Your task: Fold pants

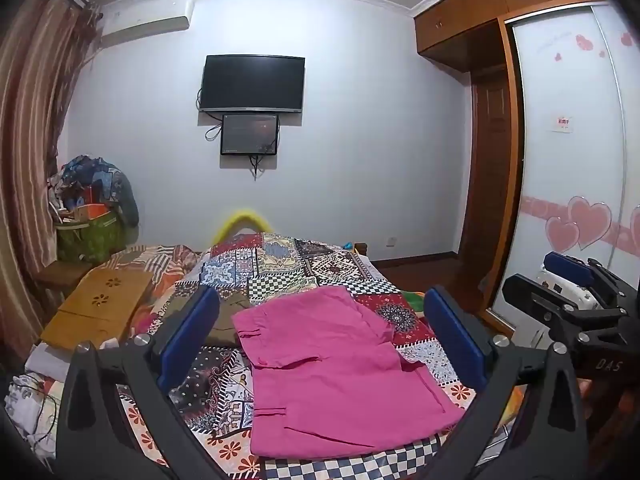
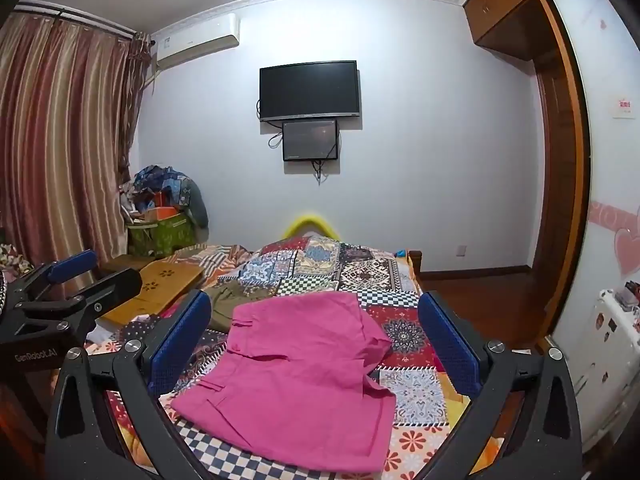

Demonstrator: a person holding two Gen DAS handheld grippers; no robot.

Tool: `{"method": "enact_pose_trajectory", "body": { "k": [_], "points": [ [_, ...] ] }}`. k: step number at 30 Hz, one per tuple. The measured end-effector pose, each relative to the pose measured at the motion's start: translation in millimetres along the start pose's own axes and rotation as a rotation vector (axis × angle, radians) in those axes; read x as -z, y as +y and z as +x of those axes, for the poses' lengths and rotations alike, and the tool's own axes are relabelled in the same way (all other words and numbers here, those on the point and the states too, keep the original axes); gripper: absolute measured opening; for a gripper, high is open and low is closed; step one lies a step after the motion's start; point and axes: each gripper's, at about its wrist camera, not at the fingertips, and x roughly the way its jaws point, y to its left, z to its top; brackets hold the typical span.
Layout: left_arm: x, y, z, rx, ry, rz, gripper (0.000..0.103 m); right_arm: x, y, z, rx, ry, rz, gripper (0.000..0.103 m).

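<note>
Dim, even indoor light, bluish cast on far wall (image 1: 360,140). Soft shadows. Strong fisheye bending, dark vignette at corners. Slightly soft focus.

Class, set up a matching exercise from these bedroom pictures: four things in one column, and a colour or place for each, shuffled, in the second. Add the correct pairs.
Column one:
1. pants
2. television
3. air conditioner
4. olive garment

Column two:
A. on the wall, right above a smaller screen
B. pink, lying flat on the patchwork bedspread
C. high on the wall beside the striped curtain
D. on the bed, just beyond the pants' far left corner

Pairs: 1-B, 2-A, 3-C, 4-D
</note>
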Motion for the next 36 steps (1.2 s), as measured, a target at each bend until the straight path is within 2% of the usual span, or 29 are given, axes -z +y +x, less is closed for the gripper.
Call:
{"method": "enact_pose_trajectory", "body": {
  "k": [14, 16, 36],
  "points": [
    [17, 5, -5, 0.004, 0.0, -0.009, 0.103, 6, 0, 4, 0.003, 0.001, 0.002, 0.103],
    [7, 6, 1, 0.004, 0.01, -0.01, 0.103, 5, -2, 4, 0.003, 0.003, 0.002, 0.103],
    [5, 4, 7, 0.011, 0.027, -0.024, 0.103, 6, 2, 7, 0.007, 0.014, 0.014, 0.103]
  ]
}}
